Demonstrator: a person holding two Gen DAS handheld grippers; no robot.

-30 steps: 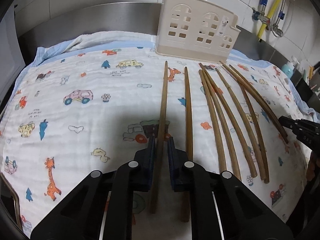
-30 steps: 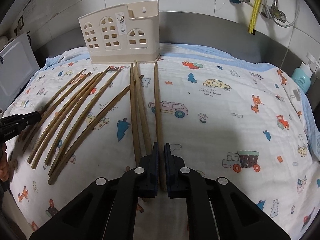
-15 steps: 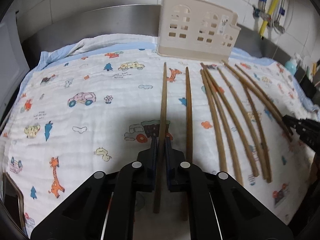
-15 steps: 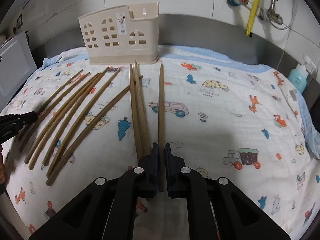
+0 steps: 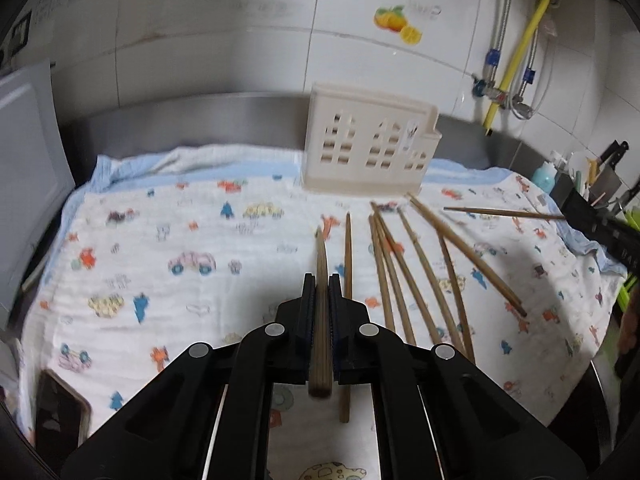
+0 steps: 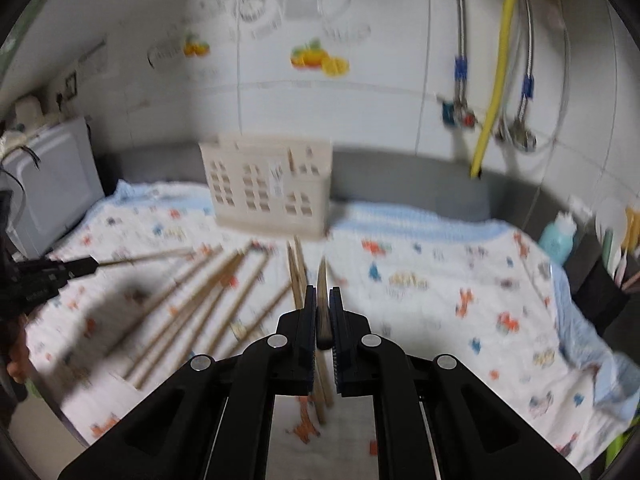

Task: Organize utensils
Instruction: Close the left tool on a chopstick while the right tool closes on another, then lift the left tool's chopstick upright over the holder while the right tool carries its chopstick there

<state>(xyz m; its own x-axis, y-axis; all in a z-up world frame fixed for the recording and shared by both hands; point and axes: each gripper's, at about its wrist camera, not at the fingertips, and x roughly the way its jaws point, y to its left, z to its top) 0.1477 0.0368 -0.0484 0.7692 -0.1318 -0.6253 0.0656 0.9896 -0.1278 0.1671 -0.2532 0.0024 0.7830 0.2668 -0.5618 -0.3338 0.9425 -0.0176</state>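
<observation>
Chopsticks [image 5: 400,276] mostly lay unsorted on the desk; each gripper, left [image 5: 321,300] and right [image 6: 322,312], was clamped on one, and the holder [image 5: 368,148] seemingly held none.

Cartoon-print cloth [image 5: 192,240] over the counter, beige holder [image 5: 368,148] and loose chopsticks [image 5: 420,272] on it.

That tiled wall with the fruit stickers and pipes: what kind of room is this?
Most likely a home kitchen counter. A cream utensil holder stands at the back, wooden chopsticks lie on a cartoon-print cloth, and knives sit at the right edge beneath the water pipes.
</observation>
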